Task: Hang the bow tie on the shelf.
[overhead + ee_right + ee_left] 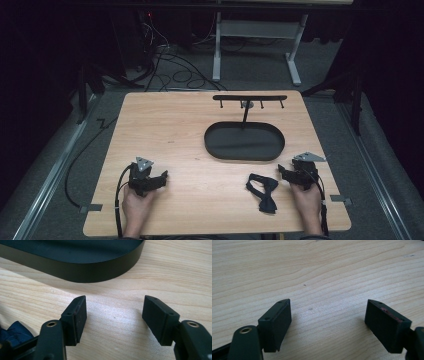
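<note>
Nothing was done yet as I judged it: my right tongs (286,172) and left tongs (161,178) both stood wide open and empty, the dark bow tie (262,191) lay near the desk's (165,125) near edge, unhung from the hook stand (248,100).

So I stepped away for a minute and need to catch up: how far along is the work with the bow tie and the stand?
Nothing looks done yet. The dark bow tie lies flat on the wooden table, beside the right tool, whose jaws stand open and empty. The left tool is open too. Still left: picking the tie up and, probably, moving it to the black oval-tray stand with hooks.
</note>
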Tool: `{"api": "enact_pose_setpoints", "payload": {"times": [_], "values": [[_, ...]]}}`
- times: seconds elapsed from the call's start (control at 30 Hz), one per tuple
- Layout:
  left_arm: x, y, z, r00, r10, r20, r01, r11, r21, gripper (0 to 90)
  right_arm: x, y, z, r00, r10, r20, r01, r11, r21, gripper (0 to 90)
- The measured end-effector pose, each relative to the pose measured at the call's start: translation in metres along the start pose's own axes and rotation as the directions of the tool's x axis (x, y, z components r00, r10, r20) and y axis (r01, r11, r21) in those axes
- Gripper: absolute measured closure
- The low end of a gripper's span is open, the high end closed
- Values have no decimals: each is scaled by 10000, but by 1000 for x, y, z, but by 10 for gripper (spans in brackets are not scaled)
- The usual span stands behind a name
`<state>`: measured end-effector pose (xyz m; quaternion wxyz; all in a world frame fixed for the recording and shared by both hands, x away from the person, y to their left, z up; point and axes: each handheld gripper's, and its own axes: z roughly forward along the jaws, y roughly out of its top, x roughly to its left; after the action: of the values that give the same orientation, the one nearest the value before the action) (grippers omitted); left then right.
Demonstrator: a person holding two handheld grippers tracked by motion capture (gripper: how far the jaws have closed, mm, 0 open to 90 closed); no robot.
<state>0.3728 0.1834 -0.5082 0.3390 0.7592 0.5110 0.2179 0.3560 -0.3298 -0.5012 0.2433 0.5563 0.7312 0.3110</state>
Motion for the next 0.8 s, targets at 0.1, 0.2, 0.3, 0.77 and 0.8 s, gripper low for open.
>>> {"api": "enact_pose_setpoints", "payload": {"times": [0.1,0.2,0.3,0.77,0.8], "values": [[0,0,0,10000,-1,-2,1,10000,14,217,0,0,0,10000,-2,-64,2,10000,-13,365],[0,0,0,10000,2,-7,-2,10000,14,217,-1,0,0,10000,2,-92,-3,10000,-45,365],[0,0,0,10000,7,-8,-7,10000,23,217,-1,0,0,9999,3,-111,-3,10000,-46,363],[0,0,0,10000,6,-14,-6,10000,23,218,1,-1,-1,10000,-31,5,31,10000,-7,364],[0,0,0,10000,5,-15,-5,10000,23,217,1,-1,-1,10000,-13,9,13,10000,-29,367]]}}
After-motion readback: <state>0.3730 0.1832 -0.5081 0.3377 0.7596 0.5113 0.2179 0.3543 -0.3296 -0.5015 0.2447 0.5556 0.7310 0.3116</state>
